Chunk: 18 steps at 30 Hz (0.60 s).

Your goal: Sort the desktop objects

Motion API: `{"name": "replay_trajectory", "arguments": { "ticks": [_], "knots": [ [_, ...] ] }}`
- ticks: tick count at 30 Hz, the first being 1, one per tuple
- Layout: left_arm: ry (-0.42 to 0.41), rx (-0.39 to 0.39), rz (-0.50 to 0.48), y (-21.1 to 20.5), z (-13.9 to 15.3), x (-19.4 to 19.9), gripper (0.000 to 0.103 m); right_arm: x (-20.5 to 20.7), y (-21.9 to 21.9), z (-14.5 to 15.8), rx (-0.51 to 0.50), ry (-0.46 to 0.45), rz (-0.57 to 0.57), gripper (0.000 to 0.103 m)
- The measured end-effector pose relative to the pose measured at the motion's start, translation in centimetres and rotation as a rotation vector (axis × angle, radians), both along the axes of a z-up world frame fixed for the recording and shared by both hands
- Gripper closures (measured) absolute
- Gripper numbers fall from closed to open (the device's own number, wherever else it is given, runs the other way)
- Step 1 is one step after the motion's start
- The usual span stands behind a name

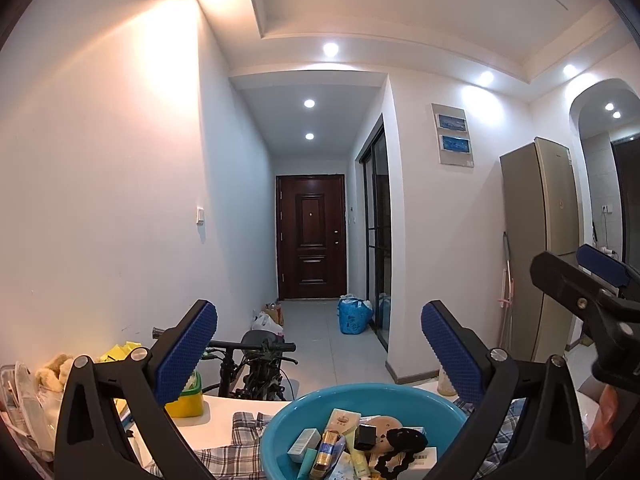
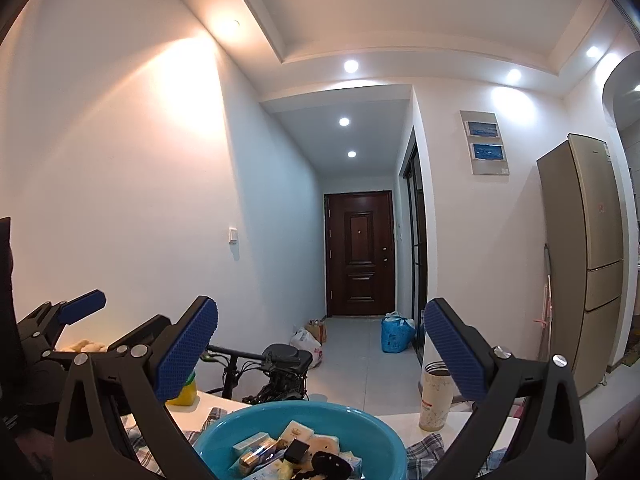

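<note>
A teal plastic basin sits on a plaid cloth on the white table and holds several small items: cosmetic tubes, small boxes, a gold bottle and a black hair claw. The basin also shows in the right wrist view. My left gripper is open and empty, raised above the basin's far side. My right gripper is open and empty, also above the basin. The right gripper shows at the right edge of the left wrist view, and the left gripper at the left of the right wrist view.
A yellow container with a green lid stands on the table at the left, beside a plush toy and plastic bags. A tall white cup stands on the table at the right. A folded bicycle stands behind the table; a fridge is at the right.
</note>
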<state>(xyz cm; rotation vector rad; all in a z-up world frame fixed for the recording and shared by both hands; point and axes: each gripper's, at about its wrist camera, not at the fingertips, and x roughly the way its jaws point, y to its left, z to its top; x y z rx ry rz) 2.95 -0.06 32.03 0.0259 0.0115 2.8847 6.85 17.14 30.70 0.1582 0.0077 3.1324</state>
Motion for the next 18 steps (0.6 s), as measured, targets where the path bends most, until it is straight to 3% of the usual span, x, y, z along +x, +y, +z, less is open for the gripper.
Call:
{"name": "replay_trajectory", "arguments": {
  "ticks": [8, 12, 15, 18],
  "knots": [
    [-0.054, 0.007, -0.016, -1.5, -1.5, 0.0, 0.000, 0.8, 1.0, -0.2, -0.093, 0.017, 0.009, 0.000],
    [-0.064, 0.015, -0.027, -2.2, -1.8, 1.0, 0.000, 0.5, 0.2, -0.6, -0.048, -0.043, 0.072, 0.000],
    [-0.069, -0.030, -0.017, -2.2, -2.4, 1.7, 0.000, 1.1, -0.4, -1.4, 0.001, -0.071, 0.063, 0.000],
    [-0.081, -0.014, 0.006, -2.6, -4.0, 2.5, 0.000, 2.0, -0.1, -3.2, 0.011, -0.117, 0.054, 0.000]
  ]
}}
